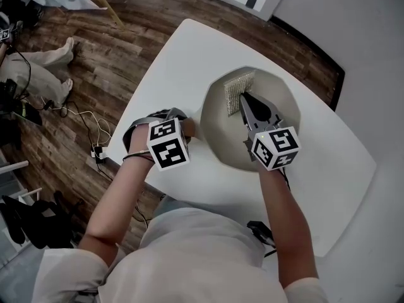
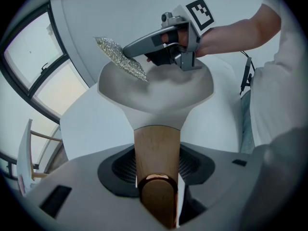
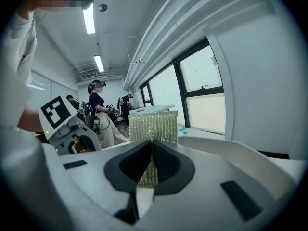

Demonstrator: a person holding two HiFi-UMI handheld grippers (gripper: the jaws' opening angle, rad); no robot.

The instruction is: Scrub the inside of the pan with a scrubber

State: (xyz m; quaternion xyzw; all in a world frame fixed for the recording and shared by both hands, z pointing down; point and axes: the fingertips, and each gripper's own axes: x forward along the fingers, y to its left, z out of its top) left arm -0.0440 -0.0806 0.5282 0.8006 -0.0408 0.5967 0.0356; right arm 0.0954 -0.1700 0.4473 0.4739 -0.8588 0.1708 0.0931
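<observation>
My left gripper [image 2: 158, 179] has its jaws clamped on the wooden handle [image 2: 157, 148] of the pan [image 1: 218, 126]. The right gripper [image 1: 246, 103] jaws pinch the scrubber [image 1: 238, 91] at its far rim. I judge scrubbing hardly begun.

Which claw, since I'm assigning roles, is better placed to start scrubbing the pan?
Right. The right claw is shut on the scrubber, held over the pan; the left claw grips the wooden handle, likely steadying it.

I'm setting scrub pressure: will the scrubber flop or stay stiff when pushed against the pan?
Probably fairly stiff: the scrubber juts out flat from the right gripper without sagging. Likely light, being thin; its glittery mesh looks rough, so it should drag, not slip.
</observation>
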